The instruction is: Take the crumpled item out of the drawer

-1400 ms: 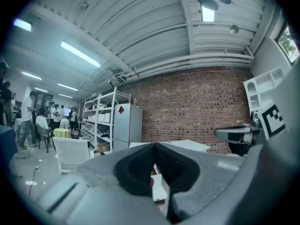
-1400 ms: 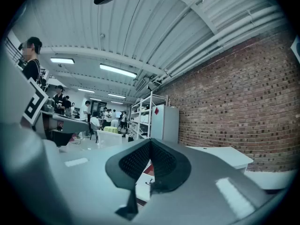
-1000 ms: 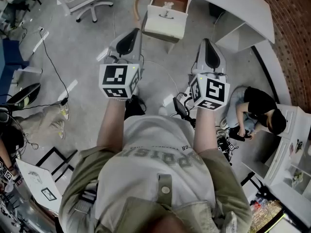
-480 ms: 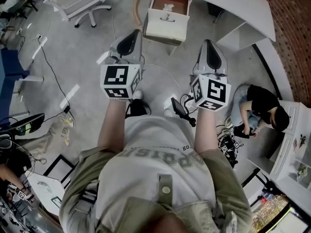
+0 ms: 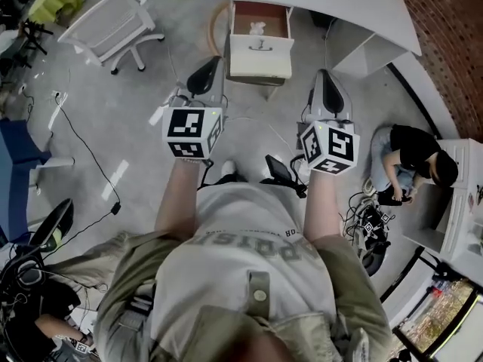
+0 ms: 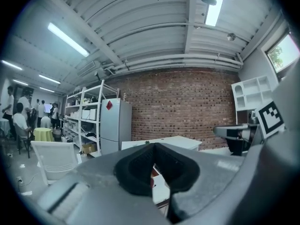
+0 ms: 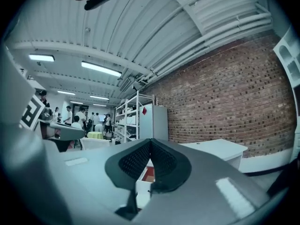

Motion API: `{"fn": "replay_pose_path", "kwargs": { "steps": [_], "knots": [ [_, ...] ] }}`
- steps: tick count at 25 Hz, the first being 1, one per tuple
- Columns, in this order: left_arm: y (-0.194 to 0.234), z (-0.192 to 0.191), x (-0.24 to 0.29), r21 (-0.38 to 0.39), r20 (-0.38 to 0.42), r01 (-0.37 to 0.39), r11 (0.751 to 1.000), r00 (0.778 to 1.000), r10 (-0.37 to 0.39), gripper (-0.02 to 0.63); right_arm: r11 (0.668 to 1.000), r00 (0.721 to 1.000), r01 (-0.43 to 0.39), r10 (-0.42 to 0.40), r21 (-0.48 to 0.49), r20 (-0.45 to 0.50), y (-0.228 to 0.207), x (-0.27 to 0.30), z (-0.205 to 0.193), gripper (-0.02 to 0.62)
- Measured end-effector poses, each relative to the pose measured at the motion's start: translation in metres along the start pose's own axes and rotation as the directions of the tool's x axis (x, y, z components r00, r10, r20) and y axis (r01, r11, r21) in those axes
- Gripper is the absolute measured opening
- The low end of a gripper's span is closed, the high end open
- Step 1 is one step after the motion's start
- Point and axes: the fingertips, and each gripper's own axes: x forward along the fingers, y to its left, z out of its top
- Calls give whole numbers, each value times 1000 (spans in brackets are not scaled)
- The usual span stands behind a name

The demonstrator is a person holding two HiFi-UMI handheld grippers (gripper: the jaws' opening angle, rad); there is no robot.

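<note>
So we're at the approach step here, nothing grabbed yet. The drawer (image 5: 260,57) is already pulled open from under the white worktop (image 5: 324,6), and the crumpled item (image 5: 257,29) is a small pale wad sitting on the reddish floor of the drawer, roughly mid-way across and behind the front panel. Both tools are held out level on the near side of the drawer, well apart from it. The left tool (image 5: 209,70) is just off the drawer's left front corner and the right tool (image 5: 324,89) is off to the drawer's right. Looking along the left tool (image 6: 153,149) and the right tool (image 7: 150,146), we see the dark pads pressed fully together on each with nothing between them, so both are empty. Our read is that the next move needs one tool carried forward over the open drawer, tipped down into it and spread wide enough to straddle the wad. Then it closes gently, since the wad looks soft and light. One thing to watch is the front panel's top edge on the way in and out.
</note>
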Motion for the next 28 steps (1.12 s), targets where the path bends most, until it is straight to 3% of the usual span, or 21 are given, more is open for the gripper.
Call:
{"fn": "replay_pose_path", "kwargs": {
  "steps": [2,4,7,17,21,28],
  "knots": [
    [8,-2,1,-1,-5,21,1000,1000,-21,8,1000,1000,17,-17,19,-2,6,5,-2,25],
    [13,-3,4,-6,-8,39,999,999,-39,8,1000,1000,7,-7,26,-11,12,10,-4,127],
    [16,-3,11,-11,-3,57,998,998,-57,8,1000,1000,-3,3,17,-25,17,18,-5,167],
    [21,-9,62,-10,-15,27,1000,1000,-27,11,1000,998,-21,21,1,-52,-6,63,-13,172],
    [22,-7,96,-9,-19,-20,1000,1000,20,89,999,997,-51,51,0,-59,-32,93,-13,173],
    [24,6,160,-8,-19,-118,993,993,118,117,991,990,-131,131,-4,-53,-81,160,-3,181]
  ]
}}
